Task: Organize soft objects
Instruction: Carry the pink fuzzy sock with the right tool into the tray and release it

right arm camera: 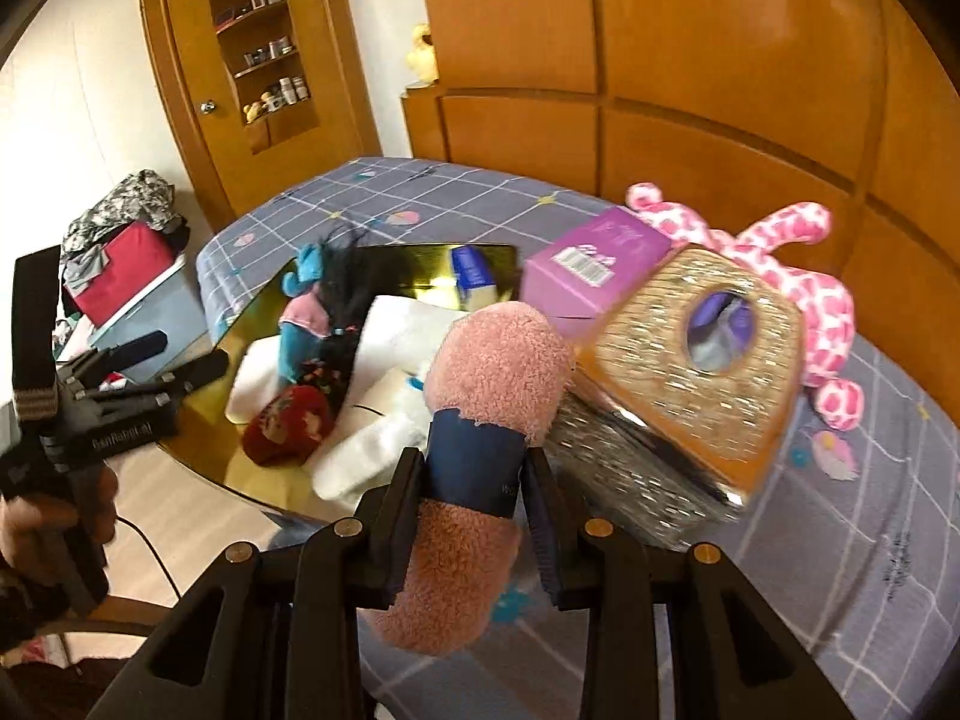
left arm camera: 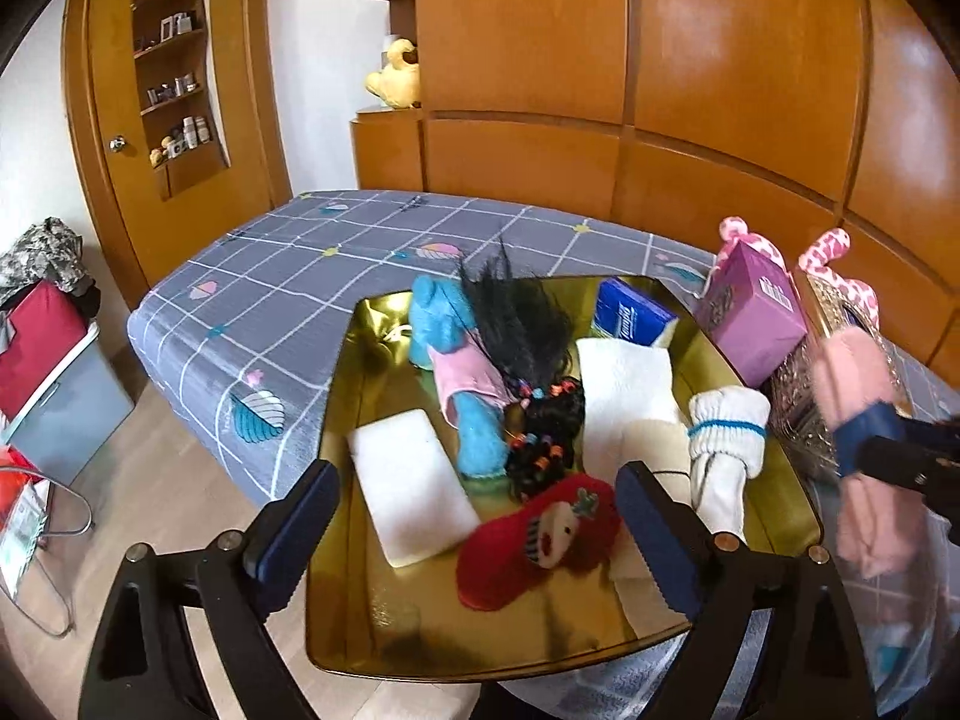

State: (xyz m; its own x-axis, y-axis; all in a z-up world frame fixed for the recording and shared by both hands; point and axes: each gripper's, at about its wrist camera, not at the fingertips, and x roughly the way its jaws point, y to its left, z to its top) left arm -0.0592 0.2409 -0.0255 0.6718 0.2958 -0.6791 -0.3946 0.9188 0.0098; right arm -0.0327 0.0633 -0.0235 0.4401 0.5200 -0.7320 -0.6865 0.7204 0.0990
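Observation:
My left gripper [left arm camera: 474,504] hangs open over a gold tray [left arm camera: 372,618] on the bed. A red sock with a face [left arm camera: 528,546] lies in the tray between its fingers, untouched. Around it in the tray lie a white pad [left arm camera: 408,480], a blue doll with black hair [left arm camera: 474,384], a white towel [left arm camera: 630,396] and a white sock with a blue stripe [left arm camera: 720,450]. My right gripper [right arm camera: 474,468] is shut on a pink fluffy sock roll [right arm camera: 498,360] by its navy band, held above the bed just right of the tray.
A glittery gold box with an oval hole [right arm camera: 690,372], a purple carton [right arm camera: 594,270] and a pink spotted plush [right arm camera: 822,312] sit on the bed right of the tray. A blue tissue pack [left arm camera: 630,312] lies at the tray's far end. Wooden panels stand behind; boxes with clothes [left arm camera: 42,336] are on the floor left.

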